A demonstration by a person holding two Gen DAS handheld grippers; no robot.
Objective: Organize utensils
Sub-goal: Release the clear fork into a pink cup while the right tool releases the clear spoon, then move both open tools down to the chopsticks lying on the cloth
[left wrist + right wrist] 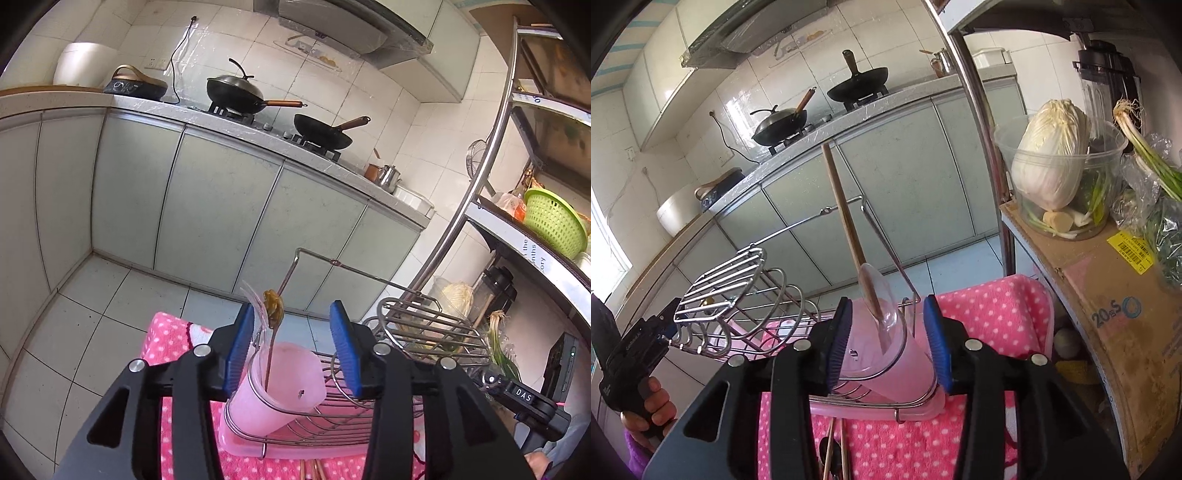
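A pink utensil cup sits in a wire dish rack on a pink tray over a pink dotted towel. A brown wooden spoon and a clear plastic spoon stand in the cup. My left gripper is open, with the cup between its blue pads, not touching. In the right wrist view the cup holds the wooden spoon and clear spoon; my right gripper is open around it. Chopsticks and a dark spoon lie on the towel below.
The rack's tall wire handle rises behind the cup. A metal shelf with a green basket stands to the right. A cabbage in a clear tub and scallions sit on a cardboard box. Kitchen cabinets with woks lie beyond.
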